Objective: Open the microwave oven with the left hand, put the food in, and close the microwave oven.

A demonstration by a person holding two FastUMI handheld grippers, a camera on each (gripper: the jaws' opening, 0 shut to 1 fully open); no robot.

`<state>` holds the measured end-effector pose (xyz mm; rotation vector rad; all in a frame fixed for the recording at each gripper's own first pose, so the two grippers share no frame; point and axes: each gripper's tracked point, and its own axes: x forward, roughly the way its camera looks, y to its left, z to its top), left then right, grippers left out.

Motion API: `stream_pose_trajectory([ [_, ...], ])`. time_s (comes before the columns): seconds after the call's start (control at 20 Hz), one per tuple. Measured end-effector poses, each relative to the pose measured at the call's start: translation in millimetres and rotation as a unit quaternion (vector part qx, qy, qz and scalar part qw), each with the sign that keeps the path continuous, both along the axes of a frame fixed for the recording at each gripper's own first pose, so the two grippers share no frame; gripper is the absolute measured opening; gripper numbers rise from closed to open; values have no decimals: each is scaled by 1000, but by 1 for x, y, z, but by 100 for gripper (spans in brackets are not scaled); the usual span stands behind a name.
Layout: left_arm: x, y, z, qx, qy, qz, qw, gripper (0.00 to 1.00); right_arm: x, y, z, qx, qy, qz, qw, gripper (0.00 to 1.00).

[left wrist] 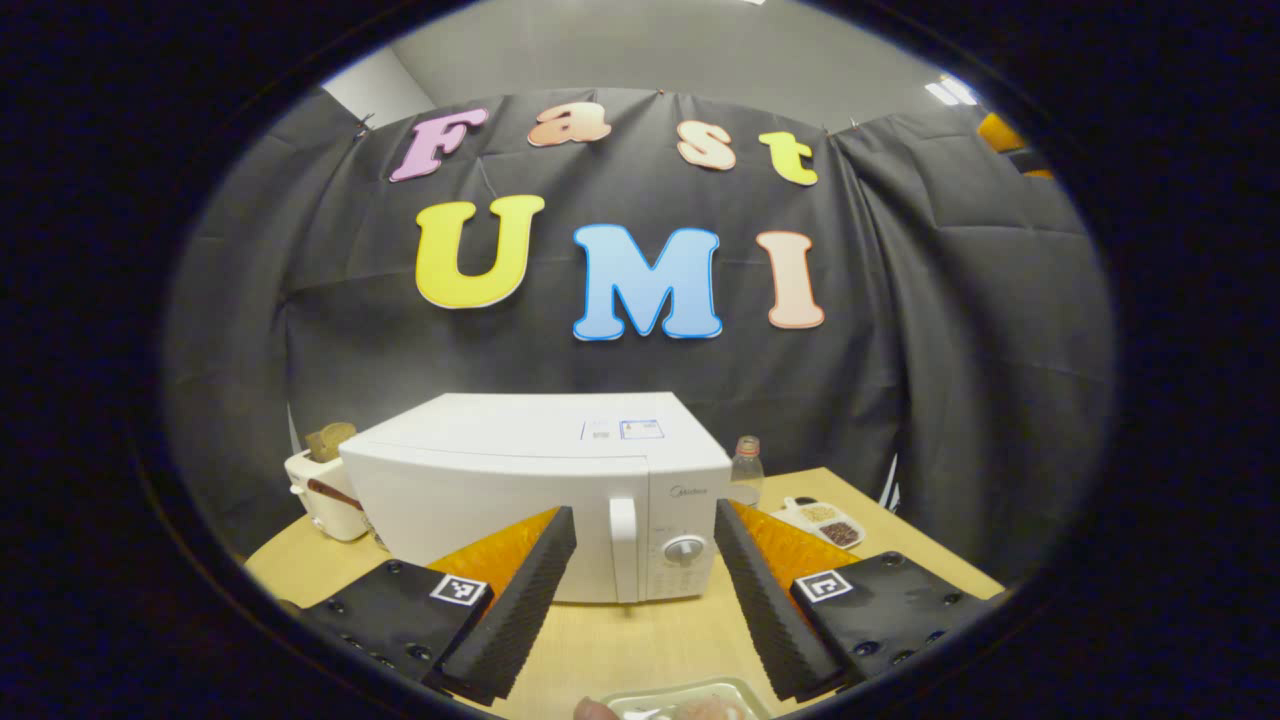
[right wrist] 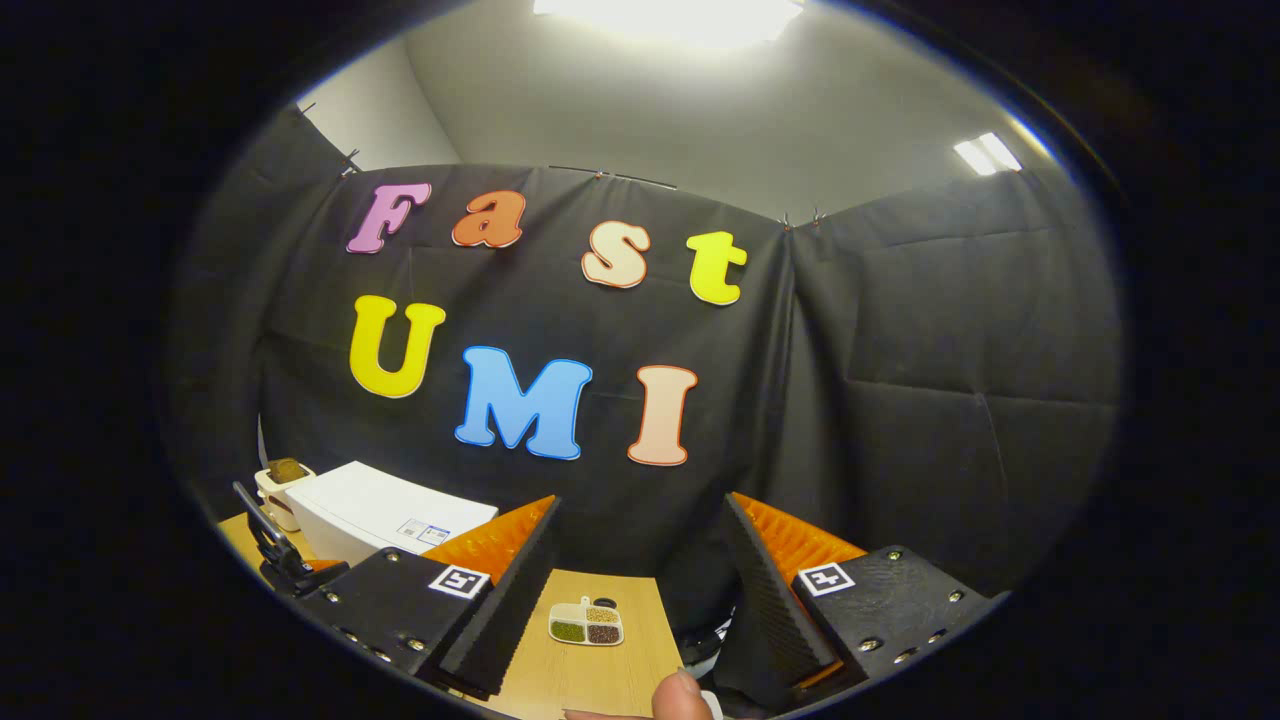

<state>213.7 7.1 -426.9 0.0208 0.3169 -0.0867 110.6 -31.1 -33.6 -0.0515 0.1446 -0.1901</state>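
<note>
A white microwave oven [left wrist: 540, 490] stands on the wooden table [left wrist: 640, 640] with its door shut; its vertical handle [left wrist: 623, 548] and round dial [left wrist: 685, 549] face me. My left gripper [left wrist: 645, 590] hangs open in front of the handle, a short way off it. A pale tray of food [left wrist: 690, 700] lies at the near table edge below the gripper. In the right gripper view the microwave oven [right wrist: 370, 520] sits at the far left. My right gripper [right wrist: 640, 615] is open above the table [right wrist: 590, 670] with nothing between its fingers.
A white toaster with bread [left wrist: 325, 480] stands left of the microwave. A small bottle [left wrist: 746, 468] and a divided dish of grains [left wrist: 828, 522] lie to its right. The same dish [right wrist: 587, 622] lies ahead of the right gripper. A fingertip [right wrist: 678, 695] shows at the bottom.
</note>
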Motion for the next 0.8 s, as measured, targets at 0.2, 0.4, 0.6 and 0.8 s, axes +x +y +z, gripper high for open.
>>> stream_pose_trajectory([
  [0.2, 33, 3, -89, -17, 49, -24, 998, 99, 11, 1, -6, -13, 21, -38, 999, 96],
  [0.4, 59, 8, -104, -17, 27, -22, 999, 97, 16, 12, -17, -54, 51, -51, 996, 96],
  [0.6, 72, 9, -117, -7, 19, -9, 1000, 92, 17, 19, -27, -41, 71, -58, 995, 96],
  [0.8, 71, -5, -130, -30, 37, -4, 999, 67, 18, 21, -29, -29, 76, -61, 995, 96],
])
